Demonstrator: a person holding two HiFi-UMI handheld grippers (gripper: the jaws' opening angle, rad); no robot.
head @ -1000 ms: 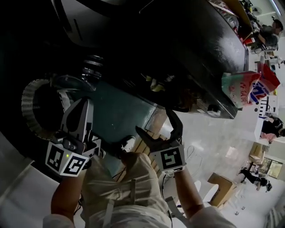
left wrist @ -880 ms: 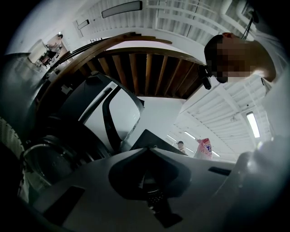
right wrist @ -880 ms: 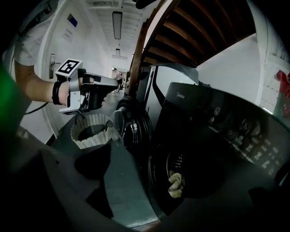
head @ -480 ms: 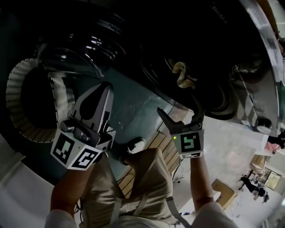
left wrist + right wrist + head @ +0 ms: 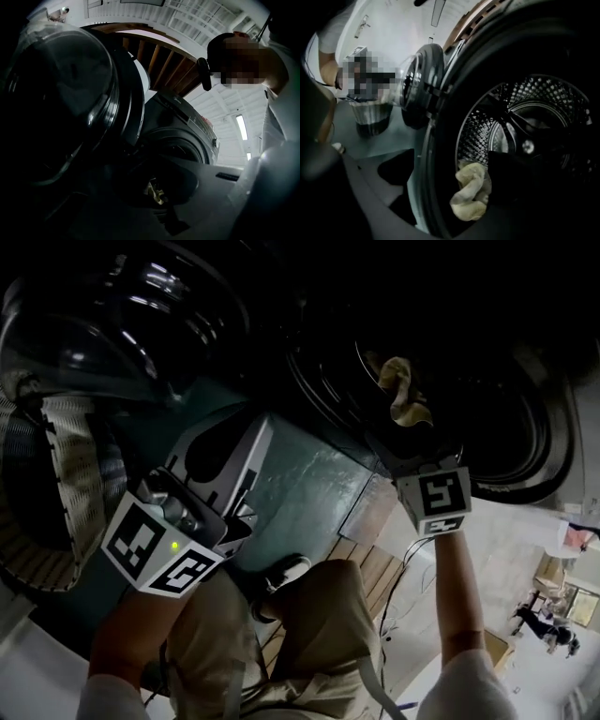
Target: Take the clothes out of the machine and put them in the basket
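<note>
A yellowish cloth (image 5: 471,197) is seen lying at the front lip of the machine's drum (image 5: 525,108). The right hand-held gripper (image 5: 464,180) is held wide open around it (not clamped). The left hand-held gripper (image 5: 246,439) is held shut and empty outside the drum, below the open door (image 5: 112,324).

Your rig and clothing, lower half of the head view.
Your left gripper (image 5: 246,442) is pale grey, with a black-and-white marker cube (image 5: 155,554) and a small green light; your right gripper (image 5: 412,456) has dark fingers. You wear khaki trousers (image 5: 319,634), white short sleeves (image 5: 473,692) and a white shoe (image 5: 287,570).
</note>
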